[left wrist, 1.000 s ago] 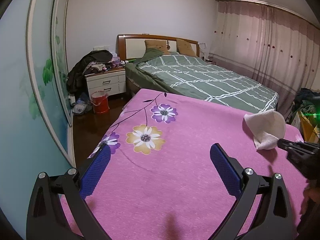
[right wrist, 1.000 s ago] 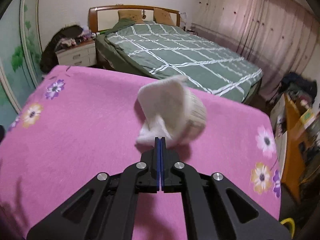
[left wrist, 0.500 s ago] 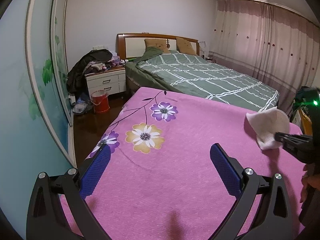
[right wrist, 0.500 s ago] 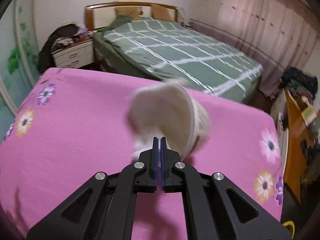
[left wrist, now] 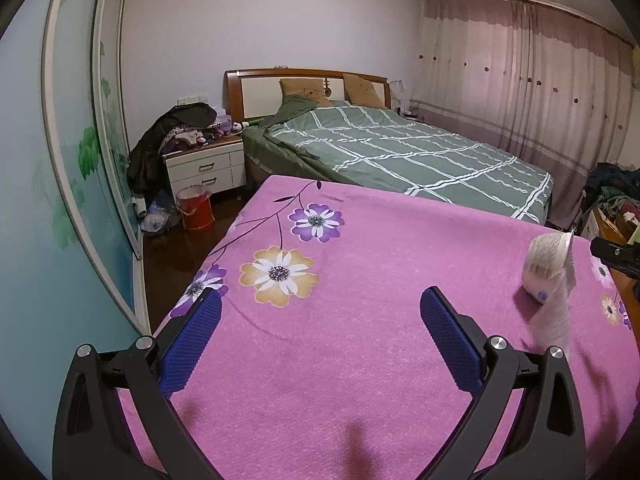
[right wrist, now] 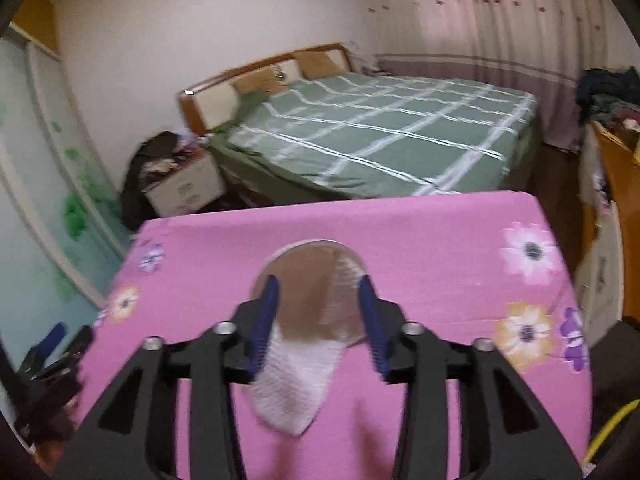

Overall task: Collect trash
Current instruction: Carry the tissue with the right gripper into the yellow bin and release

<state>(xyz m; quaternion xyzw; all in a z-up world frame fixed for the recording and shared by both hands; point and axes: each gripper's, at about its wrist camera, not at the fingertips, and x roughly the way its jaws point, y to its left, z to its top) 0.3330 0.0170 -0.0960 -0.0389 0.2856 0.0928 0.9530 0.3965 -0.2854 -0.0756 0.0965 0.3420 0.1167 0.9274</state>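
A paper cup (right wrist: 308, 276) with a white tissue (right wrist: 296, 384) trailing out of it lies tipped between the fingers of my right gripper (right wrist: 319, 284), its mouth facing the camera. The jaws are opening and the pads do not press on the cup or the tissue. In the left wrist view the cup (left wrist: 546, 264) and its hanging tissue (left wrist: 556, 320) are blurred just above the pink flowered cloth (left wrist: 360, 340), with the right gripper's tip (left wrist: 612, 254) at the right edge. My left gripper (left wrist: 320, 296) is open and holds nothing, low over the cloth.
Beyond the pink cloth stands a bed with a green checked cover (left wrist: 400, 152). A white nightstand (left wrist: 206, 166) piled with clothes and a red bucket (left wrist: 195, 210) are at the left. Cluttered boxes (right wrist: 612, 184) line the right side.
My right gripper's jaws, shut on the tissue before, now stand apart. The gripper has shifted and rolled, and the cup with the tissue has dropped lower. The left gripper has kept still.
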